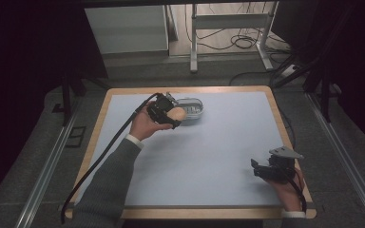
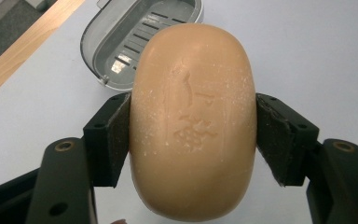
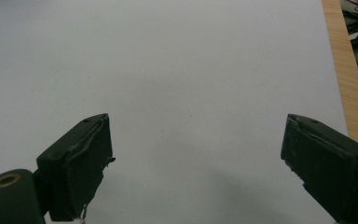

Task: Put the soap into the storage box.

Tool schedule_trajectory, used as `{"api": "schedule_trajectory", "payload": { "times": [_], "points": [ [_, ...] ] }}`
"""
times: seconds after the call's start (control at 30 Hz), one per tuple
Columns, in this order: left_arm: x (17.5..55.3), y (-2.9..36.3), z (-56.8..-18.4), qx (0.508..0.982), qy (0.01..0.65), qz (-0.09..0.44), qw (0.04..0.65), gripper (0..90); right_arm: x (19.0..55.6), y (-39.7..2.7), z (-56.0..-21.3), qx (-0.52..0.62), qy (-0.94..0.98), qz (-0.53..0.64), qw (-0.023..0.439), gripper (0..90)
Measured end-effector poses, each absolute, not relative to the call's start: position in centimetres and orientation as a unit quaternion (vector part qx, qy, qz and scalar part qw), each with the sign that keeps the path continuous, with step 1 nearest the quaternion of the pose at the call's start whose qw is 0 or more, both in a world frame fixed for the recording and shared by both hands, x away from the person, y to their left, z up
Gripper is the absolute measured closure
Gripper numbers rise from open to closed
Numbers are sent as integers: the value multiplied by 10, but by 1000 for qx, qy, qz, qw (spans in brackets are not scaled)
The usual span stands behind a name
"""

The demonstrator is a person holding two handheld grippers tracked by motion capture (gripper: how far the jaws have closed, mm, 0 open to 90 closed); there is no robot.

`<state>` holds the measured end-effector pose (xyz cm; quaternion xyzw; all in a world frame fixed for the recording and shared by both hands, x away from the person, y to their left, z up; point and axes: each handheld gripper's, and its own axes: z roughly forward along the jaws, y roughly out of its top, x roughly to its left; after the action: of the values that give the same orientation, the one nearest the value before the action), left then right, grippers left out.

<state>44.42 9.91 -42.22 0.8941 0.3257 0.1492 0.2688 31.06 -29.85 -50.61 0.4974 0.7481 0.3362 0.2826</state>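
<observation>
I have the left gripper clamped on a tan bar of soap, one pad on each long flank, so the bar's long axis runs straight out along the jaws toward 12 o'clock in the left gripper view. The soap is off the table, carried in the air. Its top face has an embossed mark that I can't read.

The relation that matters to me: the open grey soap dish lies ahead of the bar at about 11 o'clock, just beyond its far end. In the high view the dish sits immediately at 3 o'clock of the soap, near the far edge of the blue mat. I judge the next move to be a short carry and lowering, with the bar's long axis to be lined up with the dish's.

The soap hides most of the near half of the dish, and the picture's top edge cuts off its far rim, so I can't see whether it has a hinged lid.

My right gripper rests well away at 5 o'clock of the mat, jaws spread wide and empty over bare mat; the left is plainly the nearer one.
</observation>
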Motion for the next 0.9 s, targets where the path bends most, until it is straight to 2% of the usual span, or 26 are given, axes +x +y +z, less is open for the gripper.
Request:
{"api": "schedule_trajectory", "payload": {
  "times": [0.9],
  "points": [
    [467,96,-433,893,337,132,266,326,311,-300,-507,500,747,333,283,88]
  ]
}}
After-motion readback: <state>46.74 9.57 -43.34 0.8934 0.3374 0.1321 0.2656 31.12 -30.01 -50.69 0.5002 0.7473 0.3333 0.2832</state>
